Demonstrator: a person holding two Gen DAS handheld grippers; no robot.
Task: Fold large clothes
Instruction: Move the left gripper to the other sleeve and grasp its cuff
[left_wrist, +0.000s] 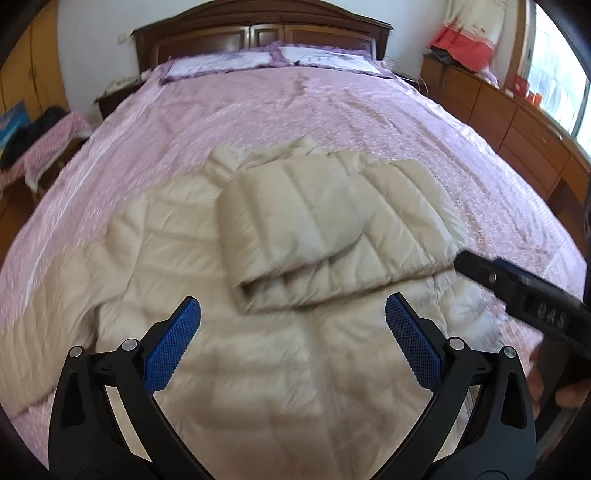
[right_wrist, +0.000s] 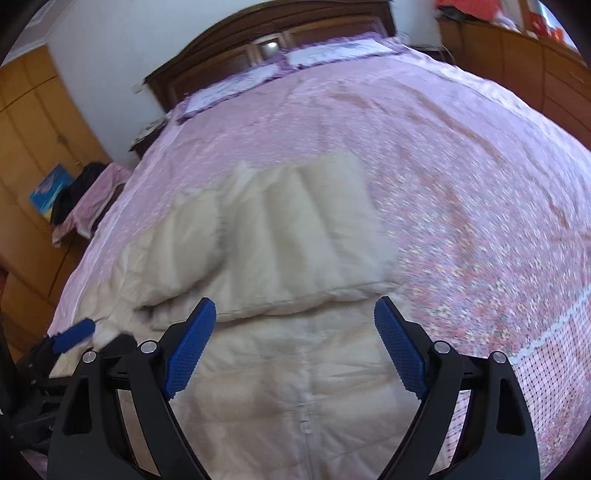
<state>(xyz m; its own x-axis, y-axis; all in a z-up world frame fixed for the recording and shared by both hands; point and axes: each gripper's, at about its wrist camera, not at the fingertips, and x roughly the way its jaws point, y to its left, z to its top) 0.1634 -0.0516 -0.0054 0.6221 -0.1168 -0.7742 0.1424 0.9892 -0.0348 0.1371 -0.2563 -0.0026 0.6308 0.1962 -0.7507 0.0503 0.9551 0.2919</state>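
jacket (left_wrist: 295, 369), beige quilted, lies on the pink bedspread (left_wrist: 332, 110) just ahead of both grippers, long axis toward the headboard (left_wrist: 258, 33), sleeves (left_wrist: 314, 221) folded crosswise over its chest. left gripper (left_wrist: 293, 345) and right gripper (right_wrist: 295, 349) hover spread, empty, equally near the hem. nothing obstructs.

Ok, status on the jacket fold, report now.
Left claw open, empty. Right claw open, empty. Beige puffer jacket on pink bedspread, sleeve folded across. Nothing in the way.

Bare bedspread (left_wrist: 295, 110) beyond folded jacket (left_wrist: 325, 221)
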